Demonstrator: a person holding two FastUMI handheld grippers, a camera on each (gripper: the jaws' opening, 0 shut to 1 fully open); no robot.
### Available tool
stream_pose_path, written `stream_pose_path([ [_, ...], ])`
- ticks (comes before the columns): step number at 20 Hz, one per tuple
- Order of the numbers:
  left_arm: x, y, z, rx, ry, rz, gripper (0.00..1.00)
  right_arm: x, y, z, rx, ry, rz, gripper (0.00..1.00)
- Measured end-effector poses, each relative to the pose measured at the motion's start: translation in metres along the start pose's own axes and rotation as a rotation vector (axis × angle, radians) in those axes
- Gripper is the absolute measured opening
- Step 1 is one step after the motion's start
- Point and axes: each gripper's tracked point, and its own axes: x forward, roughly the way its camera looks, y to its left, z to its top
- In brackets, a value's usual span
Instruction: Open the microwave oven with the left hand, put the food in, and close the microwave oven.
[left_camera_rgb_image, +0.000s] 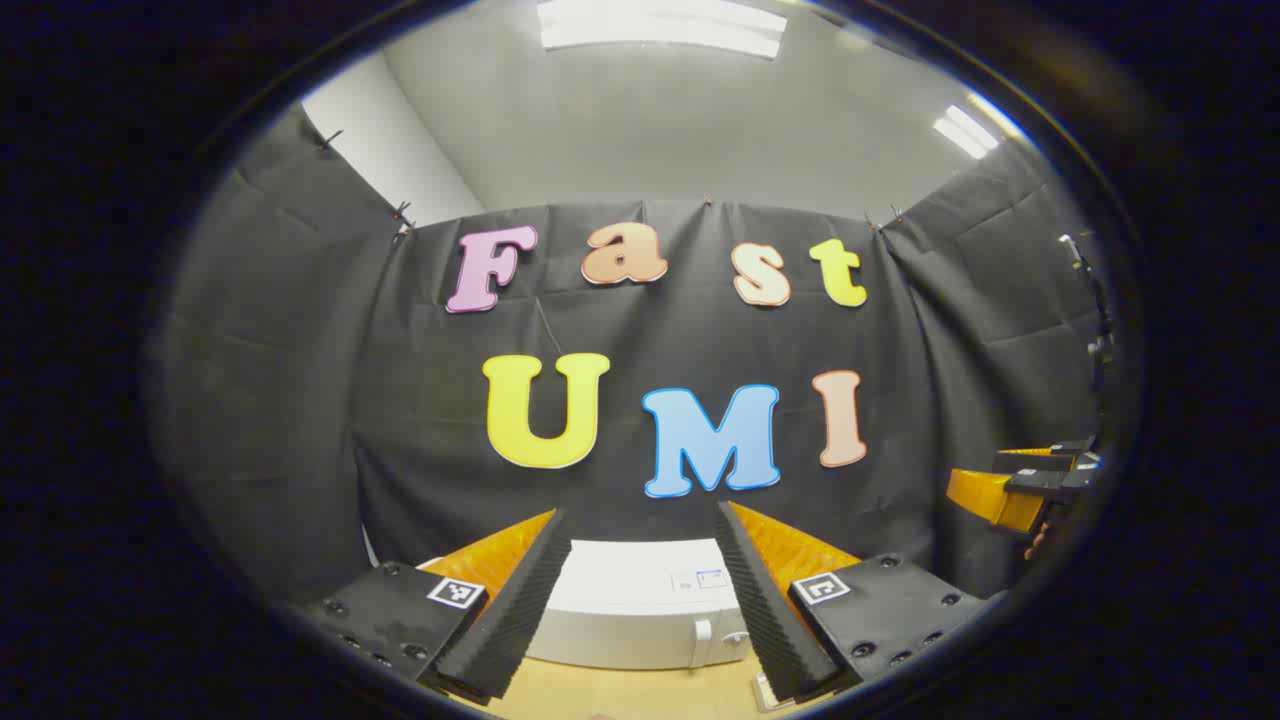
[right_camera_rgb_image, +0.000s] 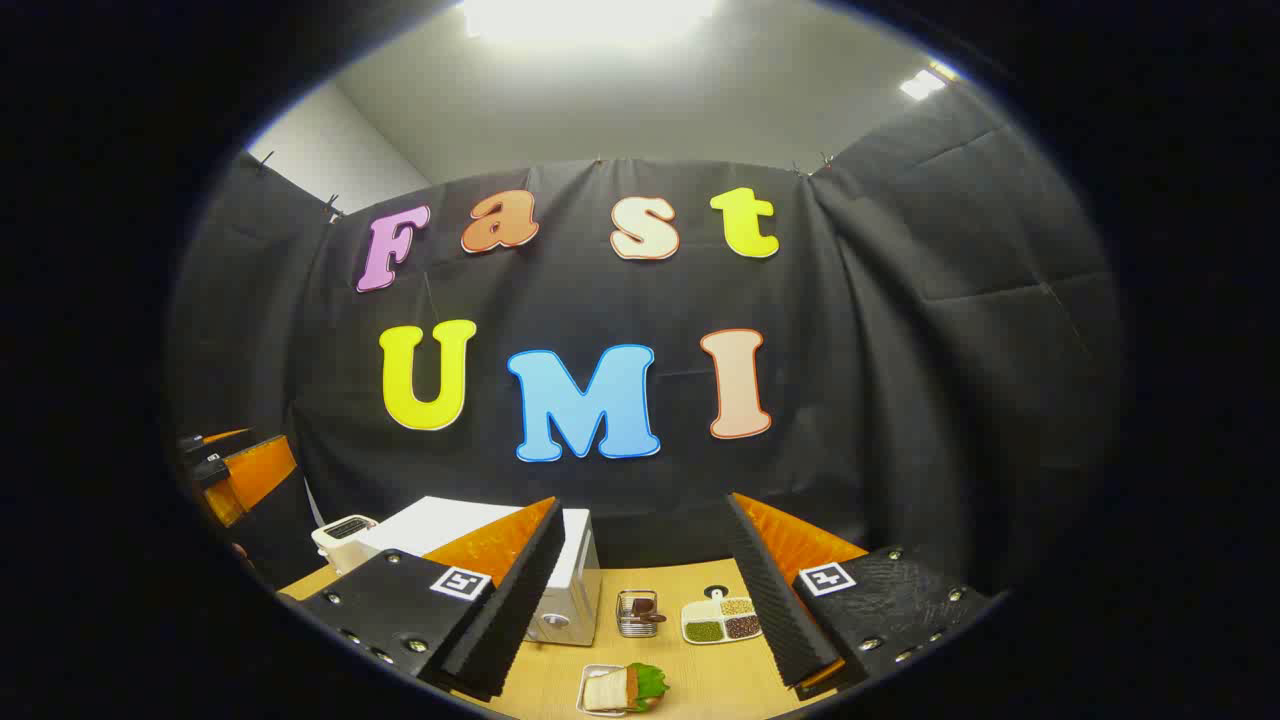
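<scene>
With both grippers being held high and wide open on nothing, the microwave (left_camera_rgb_image: 640, 610) is being framed at 6 o'clock by the left gripper (left_camera_rgb_image: 640, 590), the sandwich (right_camera_rgb_image: 625, 688) at 6 o'clock under the right gripper (right_camera_rgb_image: 640, 590), so the door could be missed on descent.

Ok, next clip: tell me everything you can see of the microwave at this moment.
The microwave is a white, boxy appliance that looks like painted metal or plastic, standing upright on the wooden table at its left side. Its door appears closed. In the left gripper view its flat top, which carries a small sticker, and its front edge show between the open left tongs, which hover apart from it. A white toaster stands just beyond it. The right tongs hide part of its body; neither touches it.
</scene>
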Motion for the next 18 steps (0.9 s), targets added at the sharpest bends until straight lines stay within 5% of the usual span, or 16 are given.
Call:
stream_pose_path([
  [18, 0.03, 0.009, -0.027, -0.032, 0.005, -0.113, 0.96, 0.008, 0.052, 0.003, -0.03, -0.029, 0.001, 0.97],
])
